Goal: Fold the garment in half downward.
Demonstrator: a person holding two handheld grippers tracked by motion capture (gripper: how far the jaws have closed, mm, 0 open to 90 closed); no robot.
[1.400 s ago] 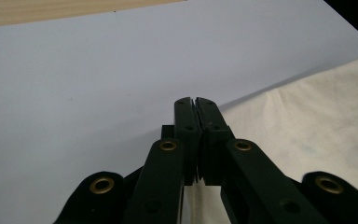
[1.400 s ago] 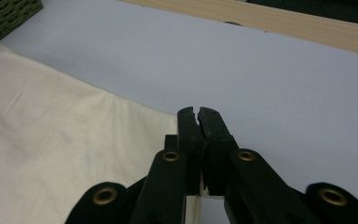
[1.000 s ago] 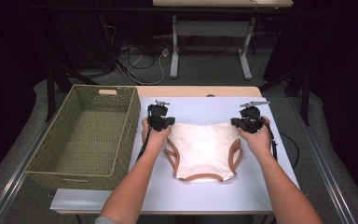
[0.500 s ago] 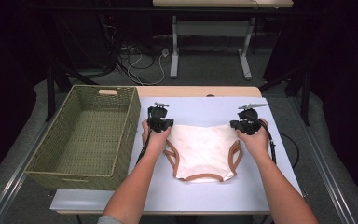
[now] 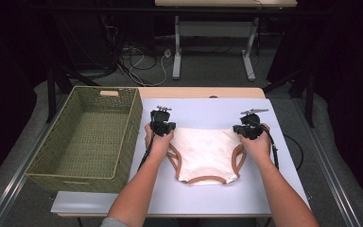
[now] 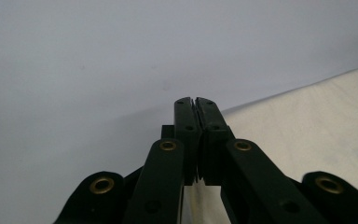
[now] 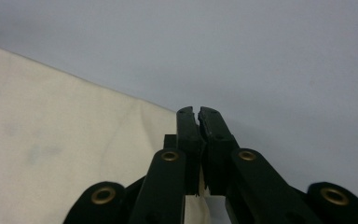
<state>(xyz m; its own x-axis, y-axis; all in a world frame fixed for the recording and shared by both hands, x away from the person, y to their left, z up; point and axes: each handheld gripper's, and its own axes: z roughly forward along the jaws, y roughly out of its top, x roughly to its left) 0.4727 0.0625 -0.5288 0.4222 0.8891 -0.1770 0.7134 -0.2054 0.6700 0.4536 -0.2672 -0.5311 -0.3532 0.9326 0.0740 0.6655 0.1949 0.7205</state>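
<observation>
Pinching the cream garment (image 5: 203, 151): both tools, left (image 5: 162, 126), right (image 5: 247, 130); wicker basket (image 5: 47, 166) beside, apart.

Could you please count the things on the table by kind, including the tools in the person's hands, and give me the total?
Cream garment with brown trim: 1
Green woven basket: 1
Hand-held grippers, left hand-held gripper and right hand-held gripper: 2
Total: 4
</observation>
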